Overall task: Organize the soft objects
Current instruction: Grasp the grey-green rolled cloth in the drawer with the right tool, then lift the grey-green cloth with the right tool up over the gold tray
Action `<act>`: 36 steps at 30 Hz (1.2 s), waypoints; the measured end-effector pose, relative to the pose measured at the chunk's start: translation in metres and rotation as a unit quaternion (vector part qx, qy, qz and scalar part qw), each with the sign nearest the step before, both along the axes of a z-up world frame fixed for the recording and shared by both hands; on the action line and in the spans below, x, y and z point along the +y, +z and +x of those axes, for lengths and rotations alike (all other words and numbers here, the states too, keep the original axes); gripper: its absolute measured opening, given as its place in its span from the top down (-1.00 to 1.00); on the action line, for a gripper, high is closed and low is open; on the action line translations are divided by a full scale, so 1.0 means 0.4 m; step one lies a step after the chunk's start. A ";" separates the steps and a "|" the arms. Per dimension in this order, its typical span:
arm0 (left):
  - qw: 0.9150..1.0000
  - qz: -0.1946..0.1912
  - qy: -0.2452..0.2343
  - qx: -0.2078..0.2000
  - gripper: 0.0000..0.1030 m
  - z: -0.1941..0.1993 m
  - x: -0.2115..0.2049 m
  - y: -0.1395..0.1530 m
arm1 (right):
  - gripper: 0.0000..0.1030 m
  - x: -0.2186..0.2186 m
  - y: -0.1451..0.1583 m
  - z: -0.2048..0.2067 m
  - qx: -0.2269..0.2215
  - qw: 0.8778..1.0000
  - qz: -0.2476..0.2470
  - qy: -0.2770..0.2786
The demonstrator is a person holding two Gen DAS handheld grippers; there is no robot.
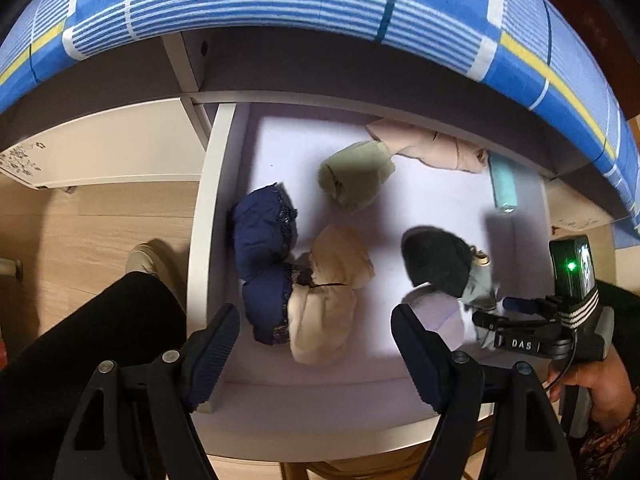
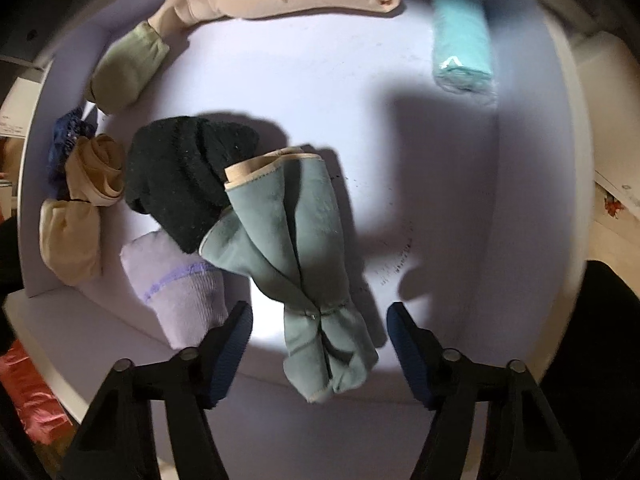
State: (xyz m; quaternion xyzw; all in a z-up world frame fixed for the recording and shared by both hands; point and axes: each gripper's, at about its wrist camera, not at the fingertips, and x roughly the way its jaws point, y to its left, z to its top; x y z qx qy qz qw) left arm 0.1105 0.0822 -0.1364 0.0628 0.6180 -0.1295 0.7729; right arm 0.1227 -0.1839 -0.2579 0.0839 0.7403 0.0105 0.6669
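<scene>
An open drawer [image 1: 208, 208] with a pale lilac floor holds soft garments. My right gripper [image 2: 320, 340] points down over a folded grey-green cloth [image 2: 296, 248]; the cloth's lower end lies between the open fingers, and the pads stand clear of it. Against the cloth lean a black fuzzy roll [image 2: 184, 176] and a lilac roll [image 2: 180, 280]. My left gripper [image 1: 316, 354] hangs open above a beige bra [image 1: 332, 300] and a navy bra [image 1: 264, 264] at the drawer's left. An olive roll [image 1: 356, 176], a pink-beige garment [image 1: 432, 148] and a teal roll [image 1: 502, 184] lie at the back.
A bed with a blue checked sheet [image 1: 320, 0] overhangs the drawer's back. A person's black-clad leg [image 1: 80, 340] and slippered foot [image 1: 148, 256] stand left of the drawer on the wooden floor. A hand [image 1: 600, 384] holds the right gripper. Something pink-red [image 2: 28, 392] lies outside the drawer.
</scene>
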 end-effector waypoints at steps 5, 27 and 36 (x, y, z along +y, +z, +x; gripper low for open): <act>1.000 0.015 -0.001 0.007 -0.54 0.003 -0.004 -0.016 | -0.07 0.025 -0.036 0.019 0.013 1.000 -0.014 0.012; 0.999 0.019 0.006 0.025 -0.54 -0.001 -0.012 -0.027 | 0.33 -0.036 -0.013 -0.036 -0.002 0.998 0.028 -0.047; 0.999 0.013 0.017 0.028 -0.54 0.001 -0.002 -0.024 | 0.33 -0.056 0.058 -0.072 -0.036 0.996 0.053 -0.064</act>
